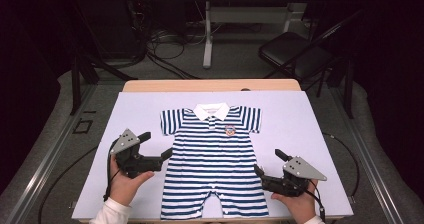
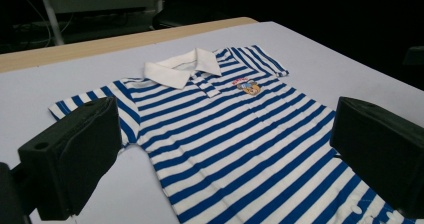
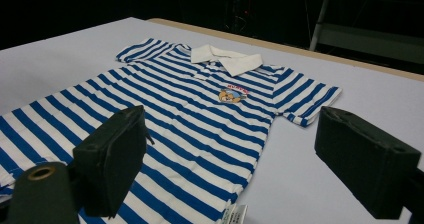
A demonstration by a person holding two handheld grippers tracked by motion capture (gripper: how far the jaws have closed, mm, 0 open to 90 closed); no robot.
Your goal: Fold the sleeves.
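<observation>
A blue-and-white striped baby romper (image 1: pixel 215 159) with a white collar and a small chest badge lies flat and face up on the white mat (image 1: pixel 300 129). My left gripper (image 1: pixel 156 145) is open beside the romper's left edge, one jaw over the striped side. My right gripper (image 1: pixel 269 163) is open at the romper's right edge near the hip. In the left gripper view the romper (image 2: pixel 225 129) spreads between the open jaws of the left gripper (image 2: pixel 225 154). The right gripper view shows the romper (image 3: pixel 190 114) and a white care label (image 3: pixel 235 215) between the jaws of the right gripper (image 3: pixel 250 159).
The mat covers a wooden table (image 1: pixel 210 85). Beyond its far edge stand a black chair (image 1: pixel 295 54), table legs (image 1: pixel 207 34) and floor cables (image 1: pixel 165 44). Bare mat lies left and right of the garment.
</observation>
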